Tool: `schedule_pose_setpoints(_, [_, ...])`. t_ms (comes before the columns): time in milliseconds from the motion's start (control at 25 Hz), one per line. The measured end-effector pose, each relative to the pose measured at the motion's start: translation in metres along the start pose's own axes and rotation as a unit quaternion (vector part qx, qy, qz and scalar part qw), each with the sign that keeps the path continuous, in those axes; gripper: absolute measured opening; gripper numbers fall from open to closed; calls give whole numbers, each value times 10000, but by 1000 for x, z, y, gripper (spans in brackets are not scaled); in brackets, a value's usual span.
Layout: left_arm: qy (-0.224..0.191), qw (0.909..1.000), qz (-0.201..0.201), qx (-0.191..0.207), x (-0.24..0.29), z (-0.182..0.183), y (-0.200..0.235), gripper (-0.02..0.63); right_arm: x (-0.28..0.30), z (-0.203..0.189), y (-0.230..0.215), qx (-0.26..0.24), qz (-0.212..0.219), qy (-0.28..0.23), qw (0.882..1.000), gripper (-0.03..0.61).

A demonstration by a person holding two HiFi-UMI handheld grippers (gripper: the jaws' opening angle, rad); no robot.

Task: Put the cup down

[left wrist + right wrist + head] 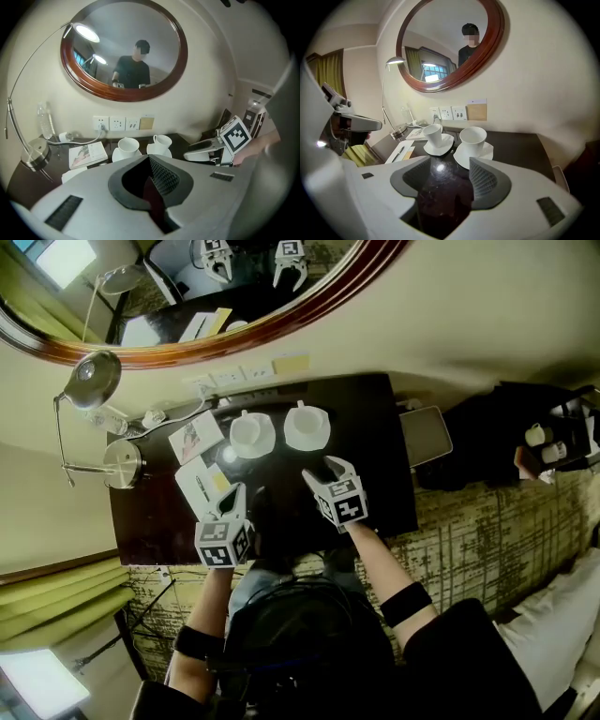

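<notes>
Writing: none legible. A glossy booklet with a picture cover [196, 438] lies at the back left of the dark glossy desk [375, 474], its print too small to read. The white notepad with a yellow patch [202, 486] near the left edge is no clearer; a pen lies on it. The sharpest print is the black-and-white square pattern on each gripper's cube, and it has no letters. A row of white wall sockets [117, 123] and a plain beige wall plate [146, 123] sit above the back edge, unmarked.

Two cups stand side by side near the back edge, about mid-width. The white ceramic cup [307, 420], the right of the pair, stands upright on a wavy-rimmed white saucer [292, 439]. The second white cup [246, 430] stands on its own saucer [265, 444] just to the left. The saucers are close together; whether the rims touch can't be told.

Right gripper [327, 468]: jaws apart, only bare desk top between them, pads pressing on nothing. The tips are near the white ceramic cup's saucer, clear of it.

Left gripper [233, 491]: jaws pressed together, nothing in them. It is over the front-left part of the desk, beside the notepad.

Hard to see:
- The oval wood-framed mirror [124, 49] is cut off at the top of the head view.
- A chrome desk lamp [91, 381] stands at the back left corner.
- A clear bottle [43, 123] stands beside it, its label unreadable.
- The desk's front edge is hidden behind the person's arms.
</notes>
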State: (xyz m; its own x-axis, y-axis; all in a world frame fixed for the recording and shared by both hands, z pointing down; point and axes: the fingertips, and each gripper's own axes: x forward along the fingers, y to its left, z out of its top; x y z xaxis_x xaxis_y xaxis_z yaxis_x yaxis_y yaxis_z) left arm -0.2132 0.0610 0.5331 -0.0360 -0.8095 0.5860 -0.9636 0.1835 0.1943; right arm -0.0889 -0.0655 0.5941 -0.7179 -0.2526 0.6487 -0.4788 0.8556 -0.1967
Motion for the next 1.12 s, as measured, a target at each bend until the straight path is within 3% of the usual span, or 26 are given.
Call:
schedule_pose_setpoints(160, [173, 9994, -235, 194, 12, -1, -8, 2, 25, 4, -14, 86, -377, -108, 9992, 430])
schedule_pose_setpoints(360, [290, 9970, -539, 466, 34, -2, -19, 2, 57, 10, -35, 183, -776, -286, 9964, 505])
schedule_pose_setpoints(640, [174, 9951, -714, 668, 66, -2, -23, 2, 102, 13, -62, 348, -990, -432, 9935, 520])
schedule_pose_setpoints(1120, [416, 9934, -892, 594, 78, -12, -30, 2, 141, 22, -81, 279, -1244, -637, 9898, 518])
